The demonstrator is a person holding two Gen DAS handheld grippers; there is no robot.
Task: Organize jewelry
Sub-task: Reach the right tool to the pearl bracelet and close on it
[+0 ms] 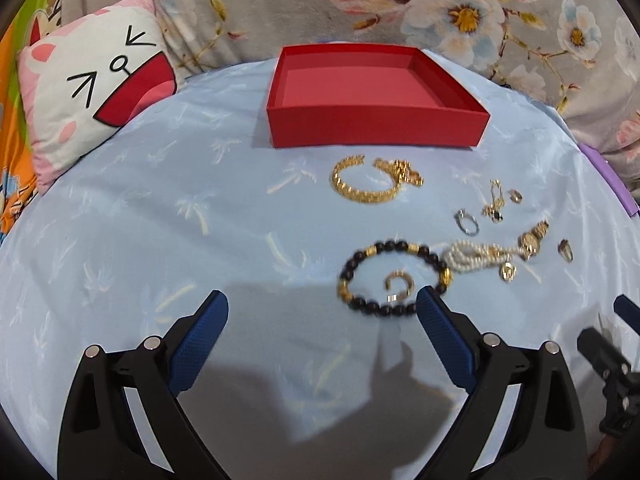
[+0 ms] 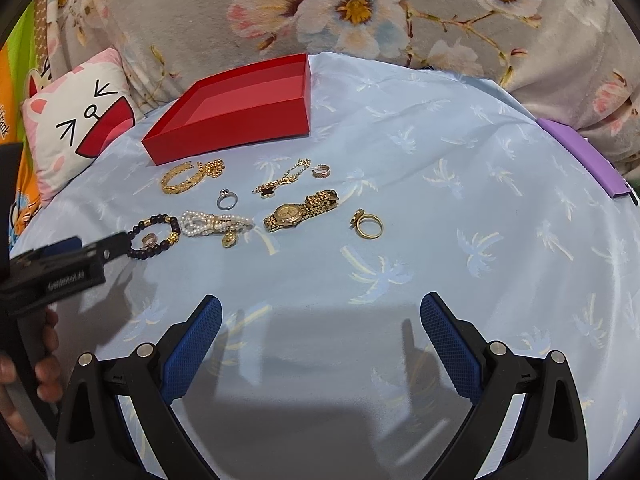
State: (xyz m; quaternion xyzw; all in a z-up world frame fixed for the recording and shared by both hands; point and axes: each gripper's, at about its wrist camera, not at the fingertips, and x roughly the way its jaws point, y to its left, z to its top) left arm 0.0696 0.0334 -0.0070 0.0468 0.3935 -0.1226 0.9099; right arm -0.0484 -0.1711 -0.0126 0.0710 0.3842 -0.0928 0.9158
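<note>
Right wrist: palm-print blue bedsheet (image 2: 440, 240).

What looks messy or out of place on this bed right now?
The jewelry lies scattered on the blue sheet while the red box sits empty. The pearl bracelet touches the dark bead bracelet, which has a small ring inside its loop. Nothing looks broken.
</note>
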